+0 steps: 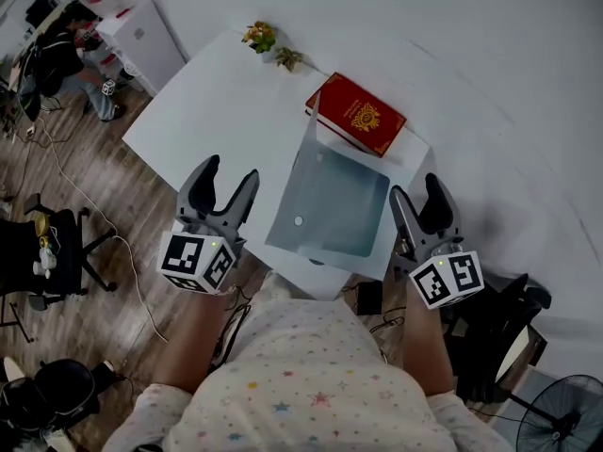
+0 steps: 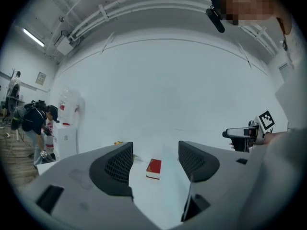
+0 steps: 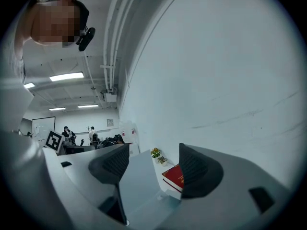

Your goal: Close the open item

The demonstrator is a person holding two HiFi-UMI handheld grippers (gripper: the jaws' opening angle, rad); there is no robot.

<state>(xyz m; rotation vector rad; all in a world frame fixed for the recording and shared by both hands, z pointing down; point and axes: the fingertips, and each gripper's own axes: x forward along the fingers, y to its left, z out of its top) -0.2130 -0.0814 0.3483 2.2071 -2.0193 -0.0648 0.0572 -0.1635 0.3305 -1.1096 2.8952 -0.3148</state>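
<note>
One white table (image 1: 212, 111) on wood floor (image 1: 104, 205) holds case (image 1: 330, 205).

Red hardcover book (image 3: 172, 175): in the right gripper view we saw only part of it; a jaw of the right gripper (image 3: 153, 157) hid the rest.
Gold emblem (image 1: 366, 117) on its cover: too small for us to read.
Open grey laptop (image 2: 187, 198): in the left gripper view we saw only its lid's thin edge; the left gripper (image 2: 156, 150) covered its base.
Laptop's inner faces: we could not make out keys or screen in any view.
Black standing fan (image 1: 567, 411): cut off by the head view's lower right corner.
Small yellow-flowered plant (image 1: 261, 37): its pot was too small to tell.
</note>
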